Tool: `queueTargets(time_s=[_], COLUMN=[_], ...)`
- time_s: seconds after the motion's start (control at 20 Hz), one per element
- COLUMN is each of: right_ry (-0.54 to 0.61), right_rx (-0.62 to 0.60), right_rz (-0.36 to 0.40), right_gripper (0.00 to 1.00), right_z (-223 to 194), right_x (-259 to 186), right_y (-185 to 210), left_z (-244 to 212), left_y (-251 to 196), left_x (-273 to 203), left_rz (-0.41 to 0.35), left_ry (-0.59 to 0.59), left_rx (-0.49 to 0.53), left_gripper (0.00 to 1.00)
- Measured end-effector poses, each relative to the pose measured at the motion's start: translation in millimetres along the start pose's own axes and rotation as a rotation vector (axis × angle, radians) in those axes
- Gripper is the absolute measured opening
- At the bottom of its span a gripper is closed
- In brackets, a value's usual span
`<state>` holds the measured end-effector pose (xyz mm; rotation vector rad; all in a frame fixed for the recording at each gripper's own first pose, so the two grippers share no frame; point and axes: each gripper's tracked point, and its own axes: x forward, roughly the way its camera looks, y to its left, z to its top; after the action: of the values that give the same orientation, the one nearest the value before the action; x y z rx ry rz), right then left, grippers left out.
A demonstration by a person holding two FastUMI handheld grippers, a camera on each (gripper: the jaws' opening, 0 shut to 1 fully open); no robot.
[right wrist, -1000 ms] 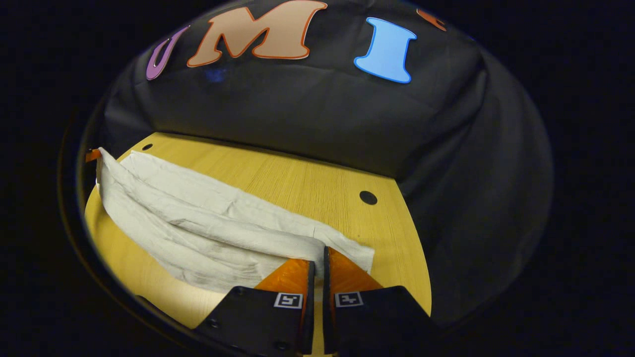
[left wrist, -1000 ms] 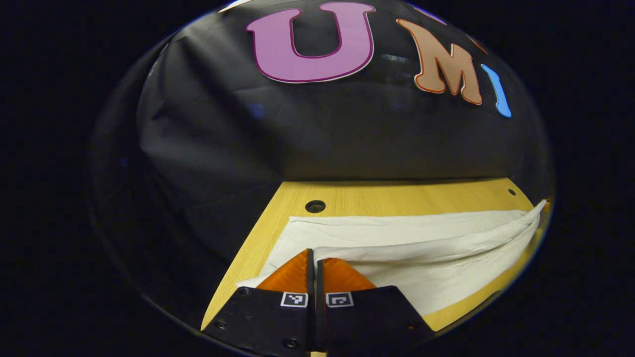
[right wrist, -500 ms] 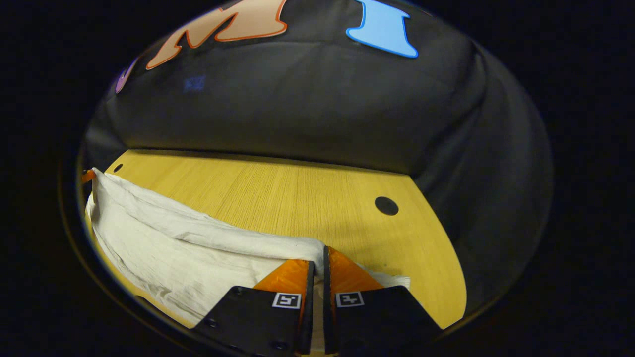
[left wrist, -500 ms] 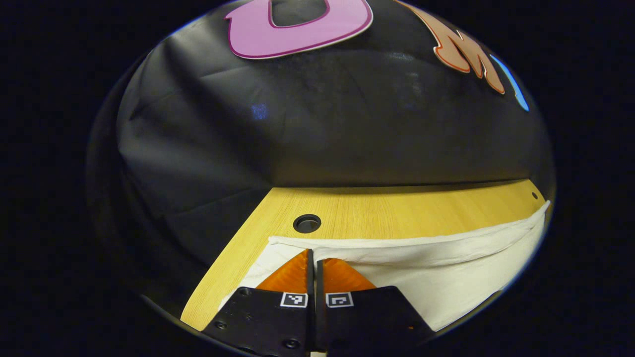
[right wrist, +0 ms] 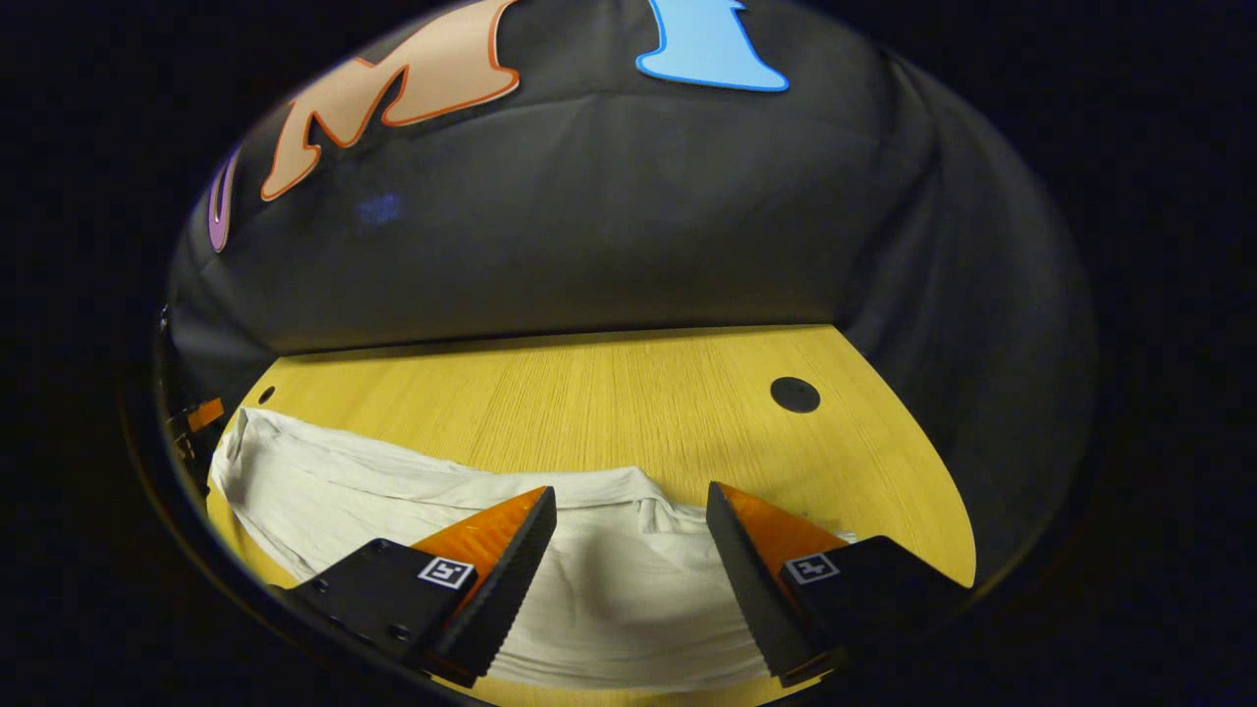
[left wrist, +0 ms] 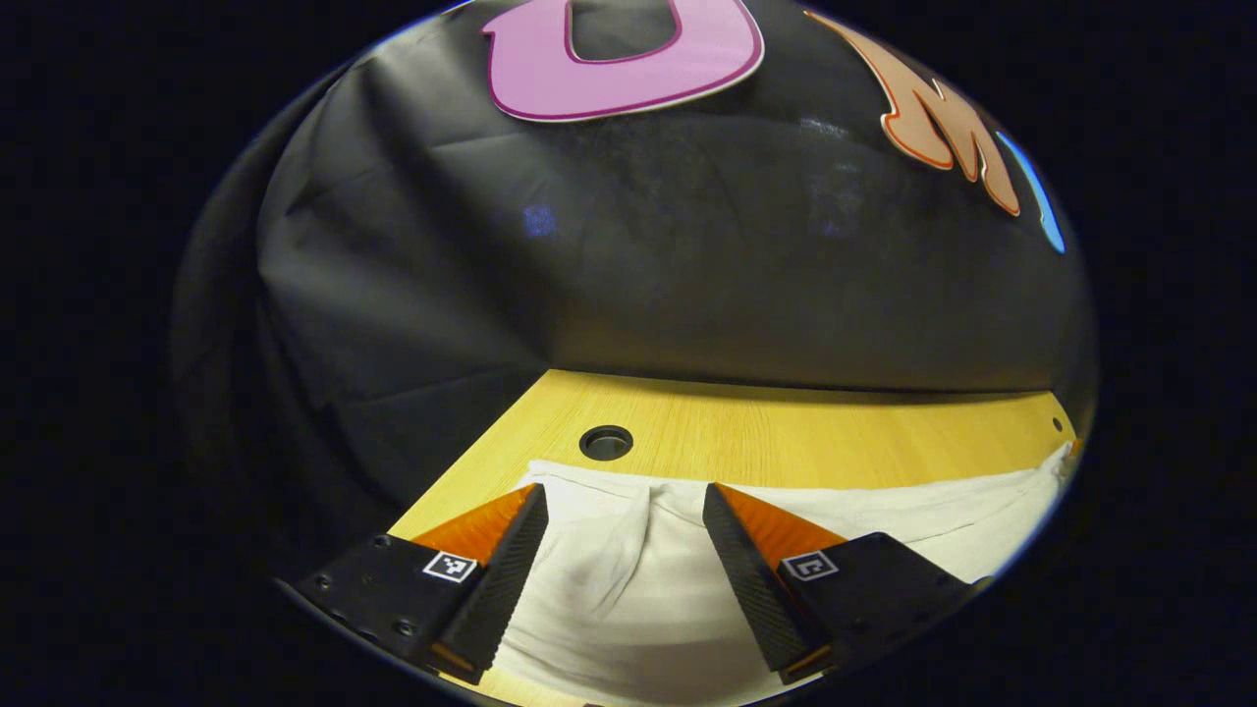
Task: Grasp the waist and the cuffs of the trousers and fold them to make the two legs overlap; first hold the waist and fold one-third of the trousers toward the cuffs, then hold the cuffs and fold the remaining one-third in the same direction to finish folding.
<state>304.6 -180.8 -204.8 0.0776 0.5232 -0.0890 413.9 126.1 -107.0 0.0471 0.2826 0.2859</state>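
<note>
I have both the left gripper (left wrist: 625, 501) and right gripper (right wrist: 628, 501) spread over the trousers (right wrist: 609, 579); legs look overlapped, so next I regrip the waist

A pale wooden tabletop (left wrist: 805, 432) with a fine straight grain runs back to the far edge, where it meets the booth's black cloth wall (left wrist: 628, 265). The cloth (right wrist: 609, 226) hangs creased and slightly glossy, with folds gathering toward the corners. In the left gripper view a round dark hole (left wrist: 606, 442) sits in the tabletop near its far left corner, and a much smaller hole (left wrist: 1057, 424) lies far to the right. In the right gripper view a round dark hole (right wrist: 794, 394) lies near the far right, and a tiny one (right wrist: 266, 394) at the far left.
</note>
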Motion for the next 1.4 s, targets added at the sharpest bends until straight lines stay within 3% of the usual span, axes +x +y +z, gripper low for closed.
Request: queueTargets(time_s=[0.25, 0.55, 0.9, 0.95, 1.0, 1.4], right_ry=[-0.069, -0.019, 0.059, 0.064, 0.073, 0.113], right_rx=[0.024, 0.115, 0.338, 0.370, 0.405, 0.551], right_rz=[-0.067, -0.140, -0.133, -0.126, -0.115, -0.071], right_gripper=[0.98, 0.96, 0.92, 0.96, 0.93, 0.95], right_z=[16.8, -25.2, -87.6, -93.1, -98.2, -110.9], right_x=[-65.6, -113.3, -100.8, -95.6, -90.0, -53.5], right_y=[-42.3, -94.5, -120.8, -122.9, -123.1, -125.8], left_z=[15.7, 9.1, -17.7, -20.6, -22.5, -27.9], left_y=[-11.4, -34.3, -52.4, -52.9, -52.9, -47.2], left_x=[-67.5, -141.7, -185.5, -191.3, -196.4, -219.8], left_rz=[-0.042, -0.087, -0.084, -0.077, -0.070, -0.011], left_ry=[-0.042, -0.061, -0.040, -0.038, -0.035, -0.017], left_rx=[0.041, 0.028, 0.000, -0.011, -0.023, -0.039], left_gripper=[0.96, 0.96, 0.96, 0.96, 0.96, 0.95])
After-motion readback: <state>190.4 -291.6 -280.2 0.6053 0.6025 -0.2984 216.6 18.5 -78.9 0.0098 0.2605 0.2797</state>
